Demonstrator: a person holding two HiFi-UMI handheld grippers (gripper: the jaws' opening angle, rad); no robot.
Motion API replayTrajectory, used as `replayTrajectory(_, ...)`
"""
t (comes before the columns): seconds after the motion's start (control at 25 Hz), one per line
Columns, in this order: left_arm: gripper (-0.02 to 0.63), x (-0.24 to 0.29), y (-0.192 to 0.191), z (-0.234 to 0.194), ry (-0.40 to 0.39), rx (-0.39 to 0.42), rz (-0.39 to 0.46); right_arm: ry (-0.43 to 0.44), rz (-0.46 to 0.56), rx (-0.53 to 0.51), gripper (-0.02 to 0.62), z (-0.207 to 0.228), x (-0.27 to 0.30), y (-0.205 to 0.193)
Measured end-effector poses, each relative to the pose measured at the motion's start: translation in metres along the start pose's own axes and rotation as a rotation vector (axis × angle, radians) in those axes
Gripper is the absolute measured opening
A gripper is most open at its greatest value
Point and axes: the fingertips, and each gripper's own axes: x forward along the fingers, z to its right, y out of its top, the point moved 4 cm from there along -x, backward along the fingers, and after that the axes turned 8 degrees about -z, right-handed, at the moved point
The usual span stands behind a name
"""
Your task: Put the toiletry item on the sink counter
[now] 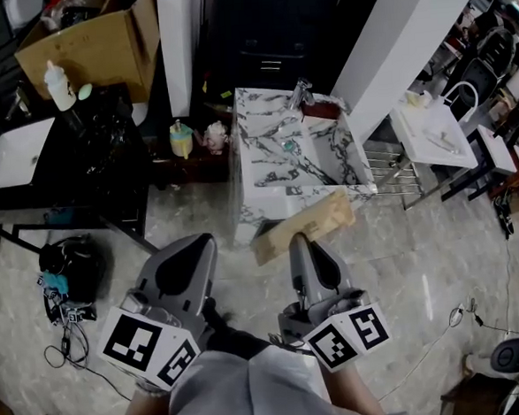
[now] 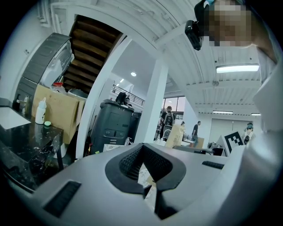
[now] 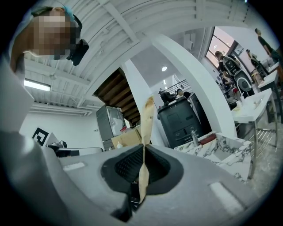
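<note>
The right hand-held gripper (image 1: 298, 240) is clamped on 1 flat tan paper packet (image 1: 326, 215). It pinches the packet edge-on, so both ends stick out unsupported on either side of the jaws. The packet hangs in the air just in front of the near wall of the white, grey-veined marble sink surface (image 1: 252, 123) and does not rest on it yet. The left hand-held gripper (image 1: 202, 243) has its jaws together with nothing between them.

A sheet this thin, held in so narrow a pinch, may pivot or slide out if it is swung quickly. A free end could also catch the near rim on the way forward. The flat ledges round the basin look narrow, so a release over the middle would likely drop the packet into the bowl. A release too far back might knock the chrome tap (image 1: 302, 91).

Counted:
- 2 hand-held grippers
- 1 packet
- 1 marble sink with 1 tap
- 1 white bottle (image 1: 59, 86) on the black surface (image 1: 106, 168) at the left
- 1 yellow-and-teal bottle (image 1: 181, 138) standing between the 2 surfaces
</note>
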Motion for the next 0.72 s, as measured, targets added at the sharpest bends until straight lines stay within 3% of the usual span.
replayTrajectory(0.32,0.006,0.027,0.001,-0.006,-0.023,0.011,-0.013,-0.03,0.002,-0.011,0.005,0.017,0.008,0.002)
replayTrajectory(0.72,0.006,0.083,0.016,-0.038,-0.069,0.011,-0.022,-0.069,-0.007,-0.011,0.005,0.045,0.056,0.01)
